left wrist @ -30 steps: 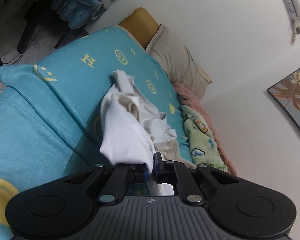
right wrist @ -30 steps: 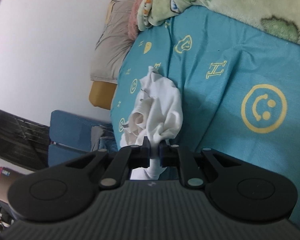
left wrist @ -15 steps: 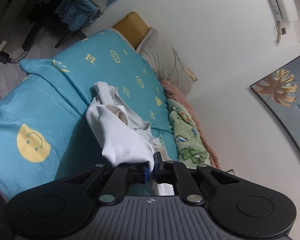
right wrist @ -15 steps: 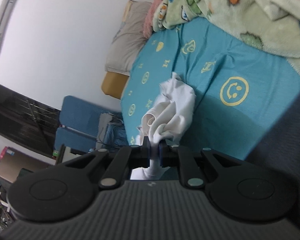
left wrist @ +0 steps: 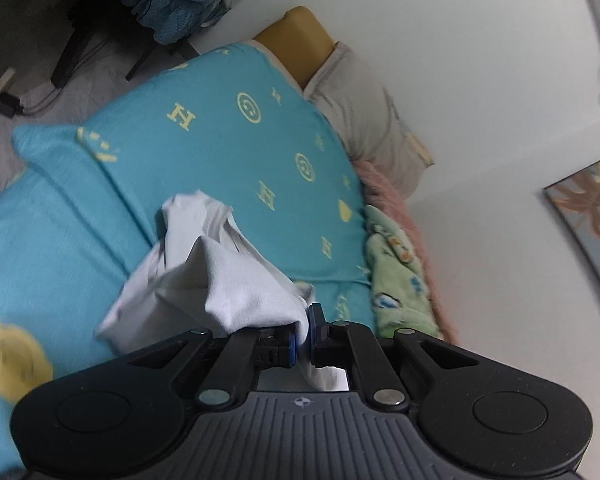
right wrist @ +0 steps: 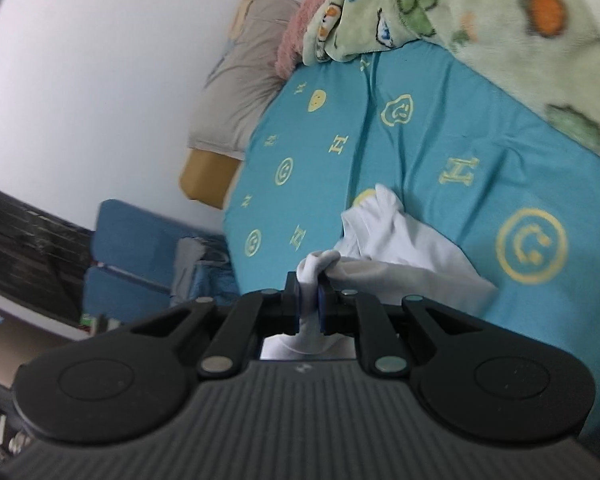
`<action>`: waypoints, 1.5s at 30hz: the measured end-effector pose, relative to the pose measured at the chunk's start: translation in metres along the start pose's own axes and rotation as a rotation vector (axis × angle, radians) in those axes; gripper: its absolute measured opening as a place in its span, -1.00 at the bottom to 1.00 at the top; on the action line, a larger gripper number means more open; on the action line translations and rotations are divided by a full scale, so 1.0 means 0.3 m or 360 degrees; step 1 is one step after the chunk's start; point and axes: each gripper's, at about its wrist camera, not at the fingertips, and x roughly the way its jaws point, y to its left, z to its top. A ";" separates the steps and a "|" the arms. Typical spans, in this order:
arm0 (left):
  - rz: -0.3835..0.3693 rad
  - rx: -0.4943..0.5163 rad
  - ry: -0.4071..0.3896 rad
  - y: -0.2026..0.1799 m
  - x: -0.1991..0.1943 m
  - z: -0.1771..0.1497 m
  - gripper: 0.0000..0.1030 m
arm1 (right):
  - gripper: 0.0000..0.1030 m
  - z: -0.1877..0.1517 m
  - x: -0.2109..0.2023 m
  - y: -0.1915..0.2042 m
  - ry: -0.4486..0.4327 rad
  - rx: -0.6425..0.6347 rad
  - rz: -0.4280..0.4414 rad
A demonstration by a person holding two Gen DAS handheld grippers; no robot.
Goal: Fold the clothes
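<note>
Both my jaws are pinching the rumpled white cotton garment (left wrist: 236,280): left gripper (left wrist: 303,334) and right gripper (right wrist: 309,304) each clamp an edge. It trails bunched onto the turquoise patterned bedsheet (left wrist: 228,148). No flat fold visible; folding remains.

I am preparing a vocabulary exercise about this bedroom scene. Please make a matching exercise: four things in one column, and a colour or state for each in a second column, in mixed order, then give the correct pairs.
Things
1. white garment
2. bedsheet
3. fleece blanket
4. pillow

Colour or state
A. turquoise with yellow smiley faces and letters
B. beige, lying at the head of the bed against the wall
C. pinched by both the left gripper and the right gripper
D. pale green with cartoon prints

Pairs: 1-C, 2-A, 3-D, 4-B
</note>
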 end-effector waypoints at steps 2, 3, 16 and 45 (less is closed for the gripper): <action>0.0067 0.0020 0.0025 -0.006 0.092 0.057 -0.87 | -0.77 0.029 0.090 0.013 0.0002 -0.0009 -0.0049; 0.0099 0.0038 0.0038 -0.008 0.136 0.080 -0.87 | -0.77 0.042 0.133 0.017 0.0005 -0.0014 -0.0069; 0.0143 0.0196 0.0081 0.098 0.441 0.173 -0.82 | -0.74 0.098 0.475 -0.072 0.0094 -0.0167 -0.0113; 0.0386 0.0990 -0.0018 0.036 0.546 0.029 0.38 | -0.11 -0.088 0.657 0.027 0.0254 -0.1160 -0.0281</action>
